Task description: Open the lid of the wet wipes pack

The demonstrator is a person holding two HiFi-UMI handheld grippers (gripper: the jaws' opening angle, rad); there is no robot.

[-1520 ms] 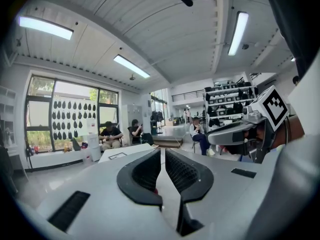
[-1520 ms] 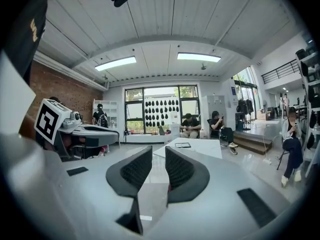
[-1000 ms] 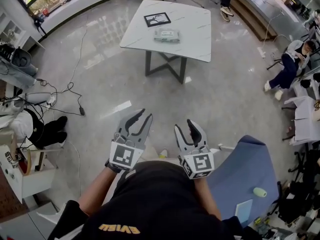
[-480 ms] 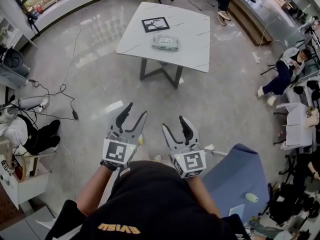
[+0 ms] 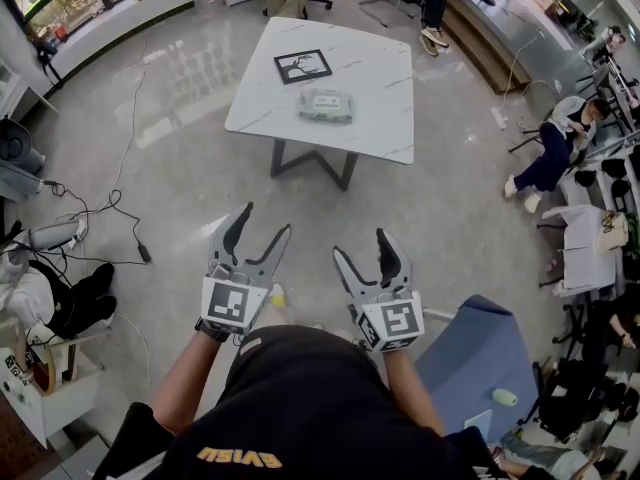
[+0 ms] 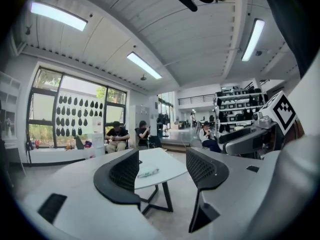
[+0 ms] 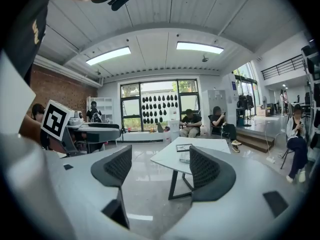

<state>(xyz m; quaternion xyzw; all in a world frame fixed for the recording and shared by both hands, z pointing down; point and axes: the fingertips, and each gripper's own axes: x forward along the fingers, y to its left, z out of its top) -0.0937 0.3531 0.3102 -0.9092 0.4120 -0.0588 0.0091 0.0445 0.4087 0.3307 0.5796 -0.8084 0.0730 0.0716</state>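
The wet wipes pack [image 5: 326,105] lies flat in the middle of a white marble-look table [image 5: 372,118], far ahead of both grippers. It shows small in the left gripper view [image 6: 148,172] and in the right gripper view [image 7: 184,159]. My left gripper [image 5: 263,223] and right gripper [image 5: 362,246] are held side by side at waist height over the floor, pointing toward the table. Both are open with nothing between the fingers, and their jaws have just been opening.
A black-framed picture [image 5: 303,65] lies on the table behind the pack. A blue chair [image 5: 480,358] stands close at my right. Cables [image 5: 115,208] trail over the floor at the left. A seated person [image 5: 548,158] is at the right, others beyond the table.
Both grippers' jaws have spread wider. The grippers and I have moved toward the table, which now sits lower and larger in the head view.
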